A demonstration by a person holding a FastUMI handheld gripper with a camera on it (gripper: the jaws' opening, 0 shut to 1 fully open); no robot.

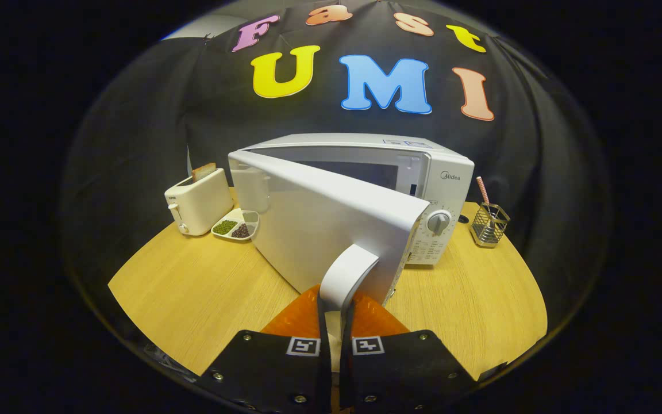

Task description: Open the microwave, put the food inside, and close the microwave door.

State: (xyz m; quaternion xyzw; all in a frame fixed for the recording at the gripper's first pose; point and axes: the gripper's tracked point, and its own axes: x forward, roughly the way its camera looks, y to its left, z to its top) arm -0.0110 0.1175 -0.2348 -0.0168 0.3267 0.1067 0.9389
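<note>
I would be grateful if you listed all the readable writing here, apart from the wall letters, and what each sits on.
"Midea": brand on the microwave above its dial.
Print under the dial: too small to read.
Sticker on the microwave's top: blurred.
Mark on the toaster: too small.
The gripper is shut on the door handle; its square tags carry patterns, not words.

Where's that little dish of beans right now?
The dish sits on the table between the toaster and the microwave's open door, beyond the gripper.

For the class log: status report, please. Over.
Gripper shut on door handle. Microwave door partly open. Divided dish beside toaster. Nothing blocking.
</note>
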